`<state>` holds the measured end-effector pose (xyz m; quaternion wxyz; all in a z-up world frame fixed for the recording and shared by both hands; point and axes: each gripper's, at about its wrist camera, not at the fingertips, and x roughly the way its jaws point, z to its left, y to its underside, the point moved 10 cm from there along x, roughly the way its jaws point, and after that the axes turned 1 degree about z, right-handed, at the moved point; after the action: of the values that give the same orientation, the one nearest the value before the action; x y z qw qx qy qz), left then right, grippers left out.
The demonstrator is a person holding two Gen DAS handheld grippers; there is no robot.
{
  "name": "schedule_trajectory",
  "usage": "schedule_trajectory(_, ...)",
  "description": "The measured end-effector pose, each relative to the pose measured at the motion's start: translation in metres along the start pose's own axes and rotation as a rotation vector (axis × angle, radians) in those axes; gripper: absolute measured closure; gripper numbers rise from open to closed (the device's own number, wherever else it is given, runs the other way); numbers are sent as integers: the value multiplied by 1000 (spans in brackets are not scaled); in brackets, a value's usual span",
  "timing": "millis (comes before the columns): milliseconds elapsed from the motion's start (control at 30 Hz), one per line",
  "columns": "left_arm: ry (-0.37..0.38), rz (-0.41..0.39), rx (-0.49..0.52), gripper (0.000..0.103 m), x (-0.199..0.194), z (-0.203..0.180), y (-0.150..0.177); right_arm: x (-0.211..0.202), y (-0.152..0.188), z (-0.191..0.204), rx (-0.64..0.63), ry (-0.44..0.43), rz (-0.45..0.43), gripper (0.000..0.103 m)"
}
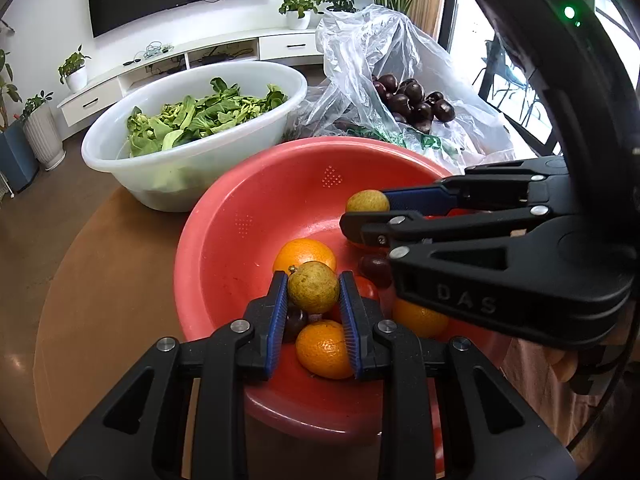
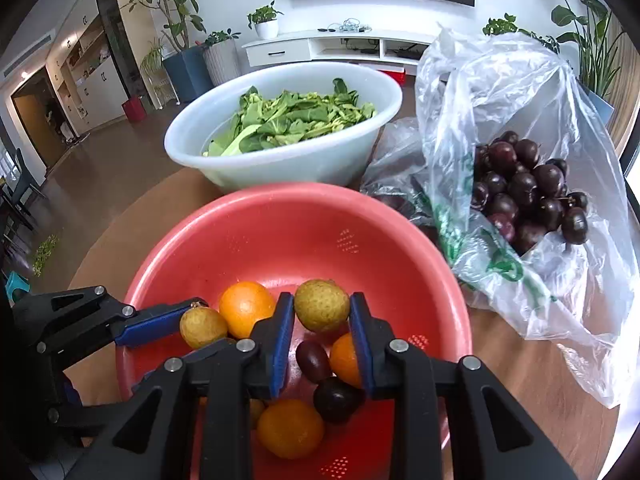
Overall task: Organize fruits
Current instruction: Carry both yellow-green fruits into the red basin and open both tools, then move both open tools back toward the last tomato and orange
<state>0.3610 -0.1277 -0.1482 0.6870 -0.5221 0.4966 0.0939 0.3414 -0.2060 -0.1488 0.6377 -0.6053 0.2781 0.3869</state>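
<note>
The left gripper (image 1: 313, 298) and right gripper (image 2: 322, 314) are each clamping a yellow-green fruit (image 1: 313, 287) over the red basin (image 2: 280, 236) holding oranges (image 2: 290, 428). The white basin (image 2: 280, 168) is holding greens (image 2: 296, 118); the plastic bag (image 2: 500, 92) is holding dark plums (image 2: 528, 192).

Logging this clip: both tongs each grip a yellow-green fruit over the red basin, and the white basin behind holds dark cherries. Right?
Not quite. The white basin holds leafy greens; the dark cherries sit in the plastic bag, as the right wrist view shows. The rest stands.
</note>
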Motion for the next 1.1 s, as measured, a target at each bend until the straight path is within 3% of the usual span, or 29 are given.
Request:
schedule_trajectory(233,0,-2,13,72,0,-2,0,1,1,-1,-7,7,6,71)
schedule_trajectory(367,3,-21,18,45,-4,-5,-2,2,1,2,-19,8,4,66)
schedule_trajectory(567,-9,-24,0,39,-12,-1,0,-7,3,2,-23,14,-8,59)
schedule_trajectory(700,-24,-58,3,15,-30,-1,-2,-29,6,1,-19,8,-46,47)
schedule_trajectory(800,-34,-91,1,4,-48,-3,-3,-52,12,-4,1,-2,-88,36)
schedule_trajectory(867,-44,-114,-15,0,-62,-2,0,-67,20,-8,16,-7,-109,30)
schedule_trajectory(1100,-107,-174,-27,0,-99,-9,24,-110,59,-17,68,-35,-167,18)
